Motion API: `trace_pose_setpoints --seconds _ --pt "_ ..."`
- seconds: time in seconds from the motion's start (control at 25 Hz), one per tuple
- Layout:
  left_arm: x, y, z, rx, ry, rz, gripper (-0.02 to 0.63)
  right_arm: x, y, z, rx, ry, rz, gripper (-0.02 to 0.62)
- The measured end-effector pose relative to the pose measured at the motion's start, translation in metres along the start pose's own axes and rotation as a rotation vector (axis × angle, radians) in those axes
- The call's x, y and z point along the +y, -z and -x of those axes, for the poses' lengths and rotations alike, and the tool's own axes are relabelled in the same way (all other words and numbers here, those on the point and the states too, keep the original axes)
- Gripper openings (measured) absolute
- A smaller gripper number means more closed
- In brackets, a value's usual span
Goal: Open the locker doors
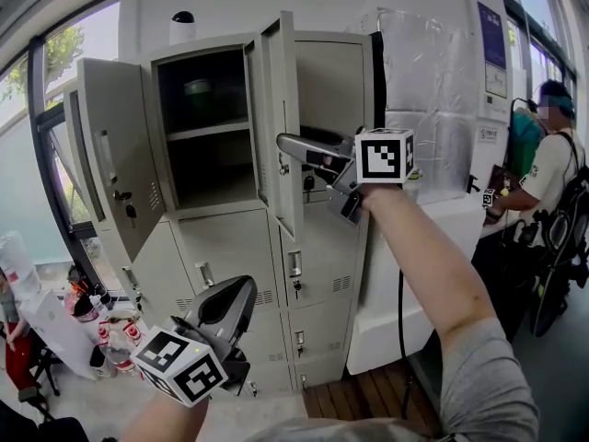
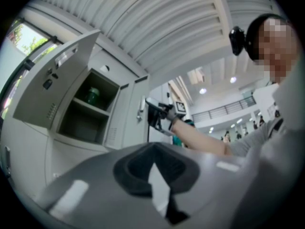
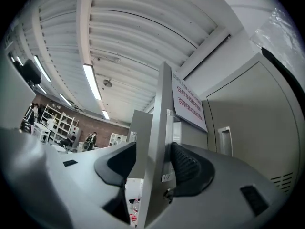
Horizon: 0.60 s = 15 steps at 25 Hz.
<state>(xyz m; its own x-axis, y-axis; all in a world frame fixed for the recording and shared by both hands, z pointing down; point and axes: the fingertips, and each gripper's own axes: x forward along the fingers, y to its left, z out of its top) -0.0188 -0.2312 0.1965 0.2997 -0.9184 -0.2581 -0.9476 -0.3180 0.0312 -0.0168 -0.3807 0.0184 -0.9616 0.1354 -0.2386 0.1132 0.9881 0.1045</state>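
Note:
A grey bank of lockers [image 1: 230, 247] stands in front of me. The upper left door [image 1: 115, 155] hangs wide open to the left and shows a shelf inside. The upper right door [image 1: 282, 109] is partly swung out. My right gripper [image 1: 290, 147] is raised to it and shut on that door's free edge. In the right gripper view the door's edge [image 3: 159, 128] runs upright between the two pads of the right gripper [image 3: 153, 163]. My left gripper [image 1: 235, 297] hangs low before the closed lower doors, shut and holding nothing. The left gripper [image 2: 155, 168] looks up at the lockers.
A green object [image 1: 196, 87] sits in the open left compartment. A white plastic-wrapped cabinet [image 1: 433, 109] stands right of the lockers. A person [image 1: 552, 182] stands at the far right. Bottles and clutter [image 1: 101, 325] lie on the floor at the left by the window.

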Motion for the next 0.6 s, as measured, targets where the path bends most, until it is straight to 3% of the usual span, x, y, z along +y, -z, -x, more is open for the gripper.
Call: trace_pose_setpoints --seconds 0.32,0.6 --pt "0.004 0.002 0.01 -0.002 -0.011 0.005 0.002 -0.013 0.005 0.013 -0.006 0.174 0.111 0.225" --pt "0.013 0.005 0.013 -0.002 -0.011 0.021 0.002 -0.006 0.034 0.029 0.066 0.218 0.179 0.225"
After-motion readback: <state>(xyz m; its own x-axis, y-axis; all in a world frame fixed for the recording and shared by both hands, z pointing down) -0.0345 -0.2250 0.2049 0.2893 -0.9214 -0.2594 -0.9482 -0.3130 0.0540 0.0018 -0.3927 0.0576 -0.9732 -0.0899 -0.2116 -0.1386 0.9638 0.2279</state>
